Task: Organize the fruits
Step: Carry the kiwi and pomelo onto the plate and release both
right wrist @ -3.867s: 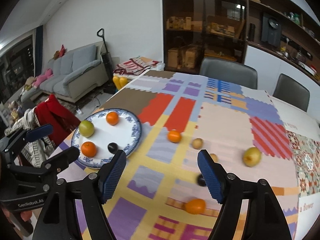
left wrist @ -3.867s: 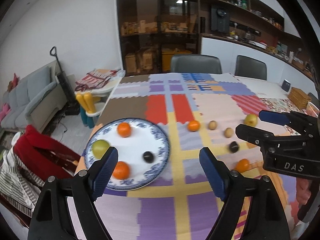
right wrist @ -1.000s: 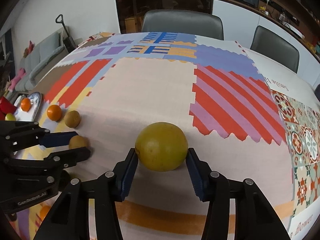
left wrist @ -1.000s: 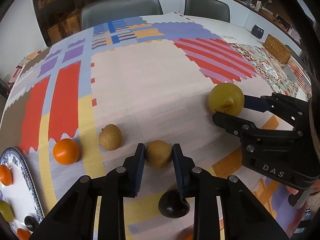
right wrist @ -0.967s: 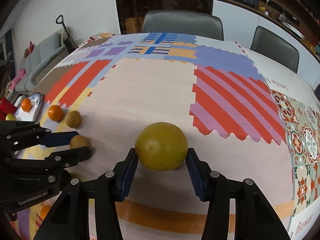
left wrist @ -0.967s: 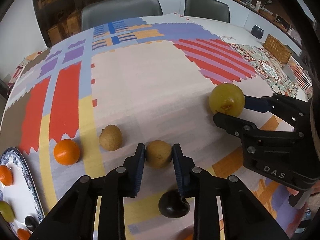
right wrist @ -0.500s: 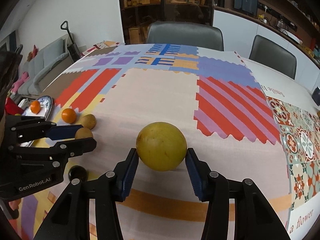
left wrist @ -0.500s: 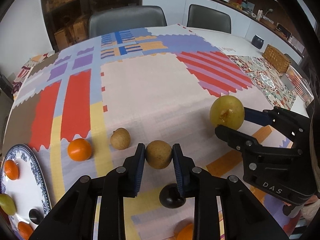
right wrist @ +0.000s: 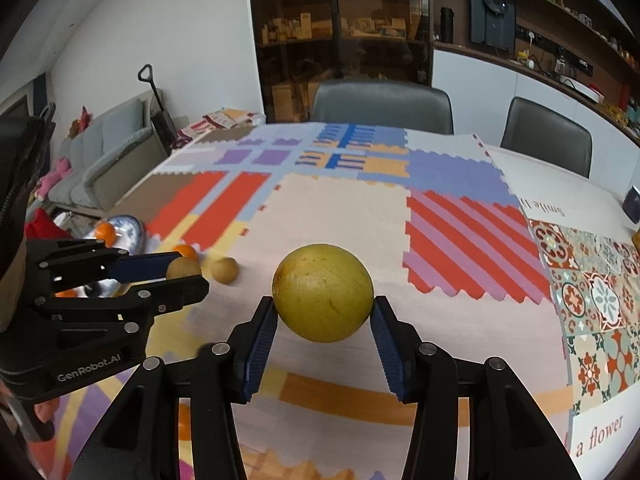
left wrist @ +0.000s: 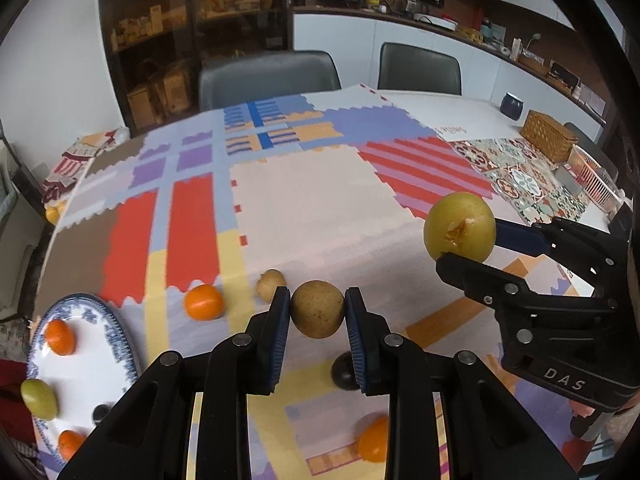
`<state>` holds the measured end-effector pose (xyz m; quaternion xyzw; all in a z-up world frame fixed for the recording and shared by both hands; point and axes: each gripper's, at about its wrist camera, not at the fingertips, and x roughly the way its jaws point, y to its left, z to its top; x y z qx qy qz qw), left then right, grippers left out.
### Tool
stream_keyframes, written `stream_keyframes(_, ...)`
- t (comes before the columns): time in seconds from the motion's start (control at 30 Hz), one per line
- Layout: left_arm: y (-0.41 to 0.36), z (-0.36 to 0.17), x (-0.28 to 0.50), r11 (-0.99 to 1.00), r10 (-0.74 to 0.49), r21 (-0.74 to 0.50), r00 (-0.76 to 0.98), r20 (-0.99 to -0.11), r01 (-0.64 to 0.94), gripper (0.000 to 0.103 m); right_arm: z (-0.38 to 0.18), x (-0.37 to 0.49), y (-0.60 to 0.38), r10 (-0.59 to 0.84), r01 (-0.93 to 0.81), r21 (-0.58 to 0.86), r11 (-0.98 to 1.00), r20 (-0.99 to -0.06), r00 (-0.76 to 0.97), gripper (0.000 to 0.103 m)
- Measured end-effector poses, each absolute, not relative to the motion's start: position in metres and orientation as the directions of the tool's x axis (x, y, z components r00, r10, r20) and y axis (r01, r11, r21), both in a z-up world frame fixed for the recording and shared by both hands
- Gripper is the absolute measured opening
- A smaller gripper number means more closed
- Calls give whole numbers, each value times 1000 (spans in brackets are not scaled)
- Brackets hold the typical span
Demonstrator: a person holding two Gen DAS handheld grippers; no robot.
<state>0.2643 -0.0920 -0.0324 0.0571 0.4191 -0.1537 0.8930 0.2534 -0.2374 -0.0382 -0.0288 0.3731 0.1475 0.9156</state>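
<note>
My left gripper (left wrist: 318,314) is shut on a small brown fruit (left wrist: 317,308) and holds it above the patchwork tablecloth. My right gripper (right wrist: 323,314) is shut on a large yellow-green pear (right wrist: 323,292), also lifted off the table; the pear shows at the right of the left wrist view (left wrist: 460,226). A blue-rimmed white plate (left wrist: 104,368) at the lower left carries two oranges, a green fruit and a dark fruit. Loose on the cloth are an orange (left wrist: 203,302), a second brown fruit (left wrist: 270,284), a dark fruit (left wrist: 344,372) and another orange (left wrist: 374,438).
The table's left edge runs beside the plate. Two grey chairs (left wrist: 268,76) stand at the far side. A wicker basket (left wrist: 548,140) and a dark cup (left wrist: 512,105) sit at the far right. A sofa (right wrist: 112,152) stands off to the left.
Both grippers have risen with their fruits, which now hang clear of the cloth. The views have pulled back and tilted up, showing more of the room.
</note>
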Motion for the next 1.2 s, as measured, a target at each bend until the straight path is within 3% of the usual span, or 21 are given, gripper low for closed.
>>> stream_keyframes(0.63,-16,9,200,981,-139,6,720,-680,194,28,9,207,-168,364,-417,64,906,-621,695,49)
stream_keyframes(1.2,69,6,178,997,-27,33,732,-680,68,28,11,197,-89,440,-506,83,858,-626,643,49)
